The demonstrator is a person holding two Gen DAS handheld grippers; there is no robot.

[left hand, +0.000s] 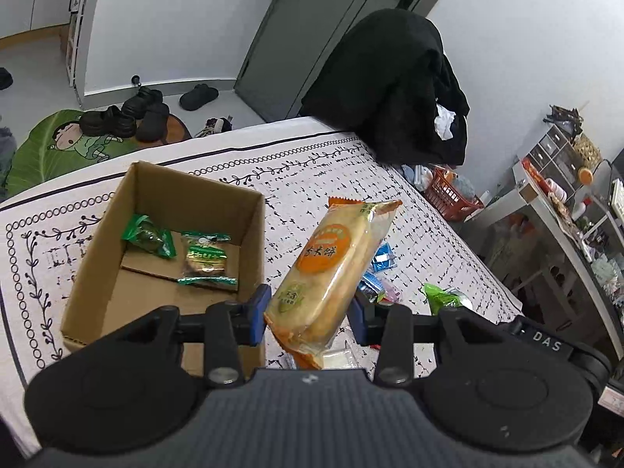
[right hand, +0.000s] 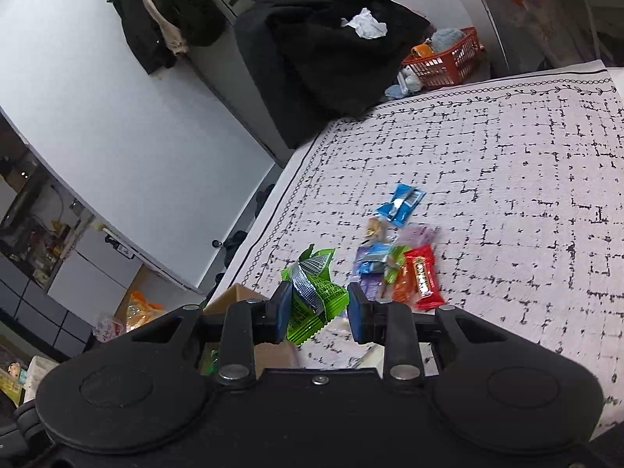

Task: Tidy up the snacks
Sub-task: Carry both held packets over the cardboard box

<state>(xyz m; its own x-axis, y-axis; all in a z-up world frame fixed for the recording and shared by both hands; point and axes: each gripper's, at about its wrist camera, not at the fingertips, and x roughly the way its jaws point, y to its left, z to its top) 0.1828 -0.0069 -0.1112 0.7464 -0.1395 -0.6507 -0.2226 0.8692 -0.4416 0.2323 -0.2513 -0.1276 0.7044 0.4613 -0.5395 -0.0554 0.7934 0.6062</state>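
Observation:
My left gripper [left hand: 311,314] is shut on a long orange and yellow cracker packet [left hand: 331,265], which hangs tilted above the table just right of an open cardboard box [left hand: 195,185]. Two green-wrapped snacks [left hand: 150,237] [left hand: 206,261] lie in the box. In the right wrist view, my right gripper [right hand: 318,308] is shut on a bright green packet [right hand: 312,292] lifted off the patterned tablecloth [right hand: 507,195]. Beyond it lies a small pile of loose snacks, among them a red bar [right hand: 423,277] and a blue packet [right hand: 401,202]. A corner of the box [right hand: 234,296] shows below the right gripper's left finger.
A black coat [left hand: 397,85] hangs over a chair at the table's far edge. A red basket [left hand: 448,191] stands on the floor beside it, and cluttered shelves [left hand: 565,202] run along the right. Shoes [left hand: 128,117] lie on the floor past the table.

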